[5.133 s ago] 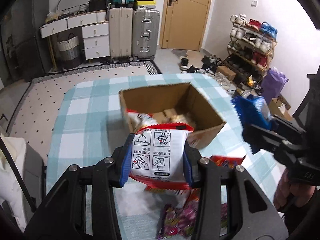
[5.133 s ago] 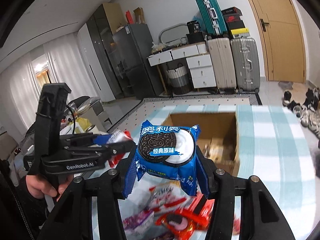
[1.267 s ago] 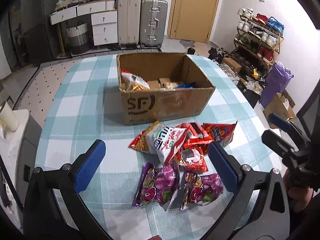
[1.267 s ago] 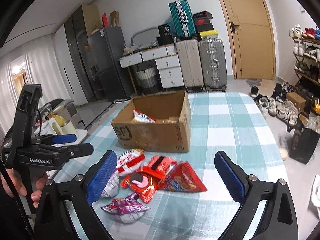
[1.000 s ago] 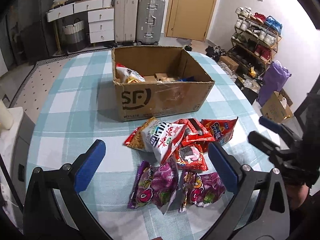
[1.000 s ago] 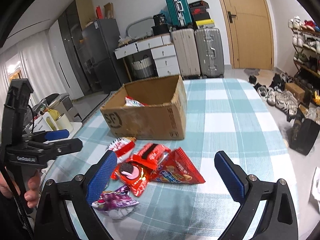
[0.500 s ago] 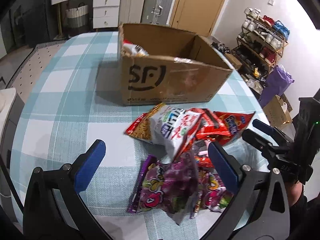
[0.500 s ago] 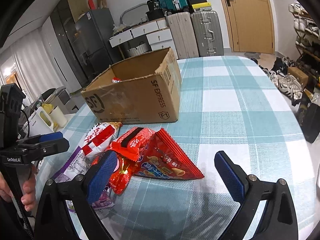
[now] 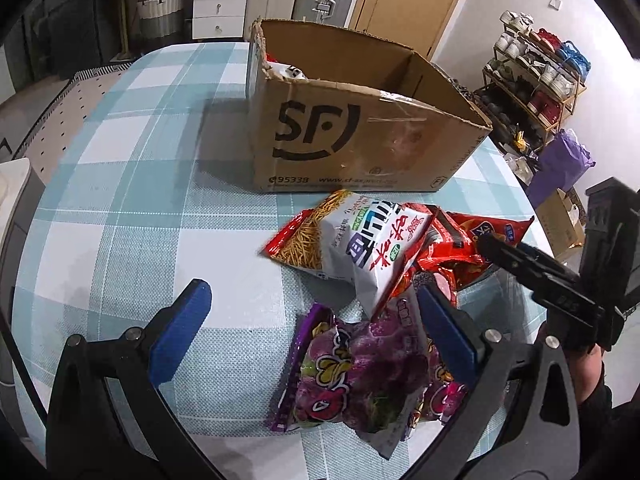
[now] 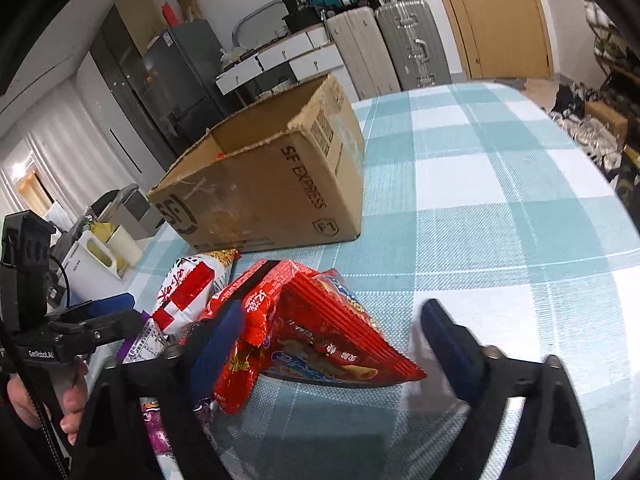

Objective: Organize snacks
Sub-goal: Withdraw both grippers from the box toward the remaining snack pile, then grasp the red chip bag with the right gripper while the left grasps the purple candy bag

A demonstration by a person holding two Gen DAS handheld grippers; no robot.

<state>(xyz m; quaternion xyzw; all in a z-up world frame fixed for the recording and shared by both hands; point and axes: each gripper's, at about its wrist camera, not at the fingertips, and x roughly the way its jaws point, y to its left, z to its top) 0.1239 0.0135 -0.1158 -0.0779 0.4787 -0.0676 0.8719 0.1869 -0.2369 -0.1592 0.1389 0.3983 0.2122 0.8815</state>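
An open SF cardboard box (image 9: 360, 140) (image 10: 260, 192) stands on the checked tablecloth, with a packet showing inside. In front of it lies a pile of snack packets. My left gripper (image 9: 316, 320) is open wide and low over a purple packet (image 9: 352, 376), beside a white and red packet (image 9: 372, 248) (image 10: 184, 292). My right gripper (image 10: 332, 340) straddles a red and blue chip packet (image 10: 328, 332). Its jaws are closing, and the right pad is still clear of the packet. Each view shows the other gripper at its edge: the right one (image 9: 540, 272), the left one (image 10: 80, 320).
The tablecloth (image 9: 120, 200) (image 10: 500, 200) is bare to the left of the pile and on the far right. A white jug (image 10: 96, 256) stands off the table's left side. A shoe rack (image 9: 540, 72) and a purple bag (image 9: 564, 164) are beyond the right edge.
Both grippers have sunk toward the snack pile over the last second. The right jaws have narrowed around the red and blue packet. Five seconds ago each gripper held a packet by the box.
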